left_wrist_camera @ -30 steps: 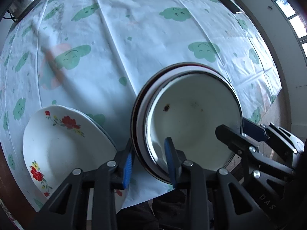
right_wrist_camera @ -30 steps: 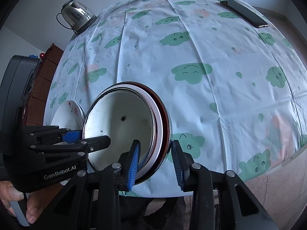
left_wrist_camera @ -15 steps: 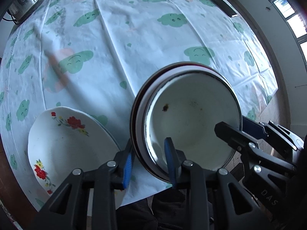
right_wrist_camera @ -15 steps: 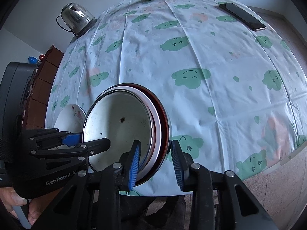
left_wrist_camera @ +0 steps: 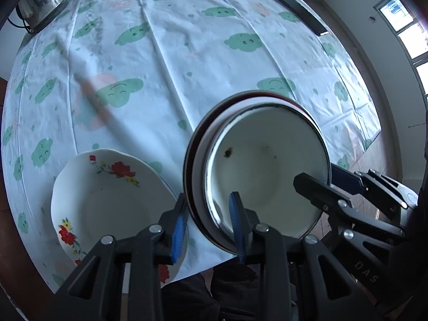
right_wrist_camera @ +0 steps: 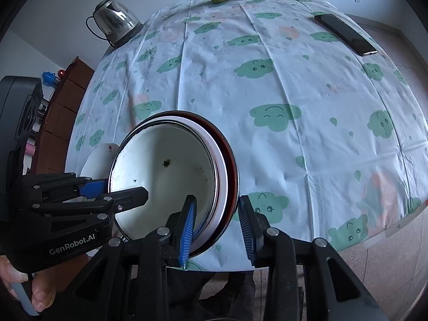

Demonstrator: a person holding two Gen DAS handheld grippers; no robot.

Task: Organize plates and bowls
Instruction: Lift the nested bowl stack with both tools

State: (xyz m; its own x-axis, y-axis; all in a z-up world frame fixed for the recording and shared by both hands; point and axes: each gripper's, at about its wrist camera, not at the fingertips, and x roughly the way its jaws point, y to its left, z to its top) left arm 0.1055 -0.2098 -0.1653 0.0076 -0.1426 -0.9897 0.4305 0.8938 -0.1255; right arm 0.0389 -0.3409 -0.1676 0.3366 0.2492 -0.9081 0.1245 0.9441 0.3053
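Both my left tongs (left_wrist_camera: 208, 220) and right tongs (right_wrist_camera: 216, 226) stay clamped on the stacked bowls (left_wrist_camera: 267, 176), now raised slightly above the tabletop (left_wrist_camera: 187, 61), ready to carry toward the flowered plate (left_wrist_camera: 112, 200).

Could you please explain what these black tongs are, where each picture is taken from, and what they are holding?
No robot here: a person holds one hand-operated pair of tongs in each hand, each with a camera looking along its two blue-padded fingers. One picture looks out from the left tongs, the other from the right tongs; each also shows the other pair at its side. Both pairs clamp the rim of a stack of bowls from opposite sides, one finger inside the white top bowl, one outside, apparently holding it tilted above the table edge. On the cloud-print tablecloth lie a flowered plate, a kettle and a phone. A hand shows at the lower left of the right view.
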